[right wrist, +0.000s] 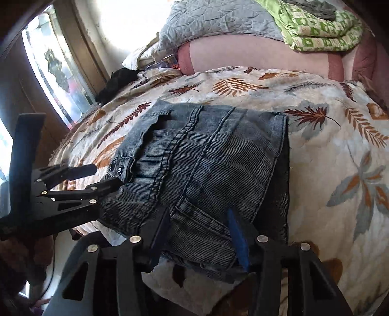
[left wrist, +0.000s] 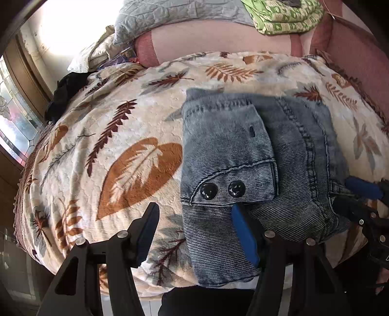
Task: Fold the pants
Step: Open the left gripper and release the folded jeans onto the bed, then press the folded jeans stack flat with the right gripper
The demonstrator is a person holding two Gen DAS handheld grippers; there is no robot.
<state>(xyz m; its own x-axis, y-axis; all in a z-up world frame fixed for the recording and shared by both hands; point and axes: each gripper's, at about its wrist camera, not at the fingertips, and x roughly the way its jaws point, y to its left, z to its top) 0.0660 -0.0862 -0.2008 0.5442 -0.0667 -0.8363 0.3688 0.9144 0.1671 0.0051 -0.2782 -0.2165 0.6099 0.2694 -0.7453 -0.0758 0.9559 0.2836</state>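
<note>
The denim pants (left wrist: 255, 170) are seen already folded into a compact, thick bundle, lying on the leaf-patterned blanket (left wrist: 109, 150) toward the near edge of the bed, with the two dark buttons (left wrist: 222, 190) facing up on the left part of the bundle. Far behind, a grey quilt (left wrist: 175, 17) and a green patterned cloth (left wrist: 284, 19) are stacked, well apart from the work.

The left gripper (left wrist: 194, 233) is held over the near left corner of the bundle, jaws parted: the right blue pad rests against the cloth just below the buttoned flap, the left finger stands over bare blanket, and nothing is pinched. The right gripper (right wrist: 199, 233) is set over the near right part, jaws also apart and straddling a raised fold of denim; no squeeze on the cloth is seen.

The fabric is judged soft but heavy for cloth, stiff along its seams, and not slippery on the plush blanket. Several layers are stacked, so a grip taken on the top layer alone would likely peel the fold open. A hold is best taken on the near edge, through all layers, at both corners, clear of the hard buttons.
</note>
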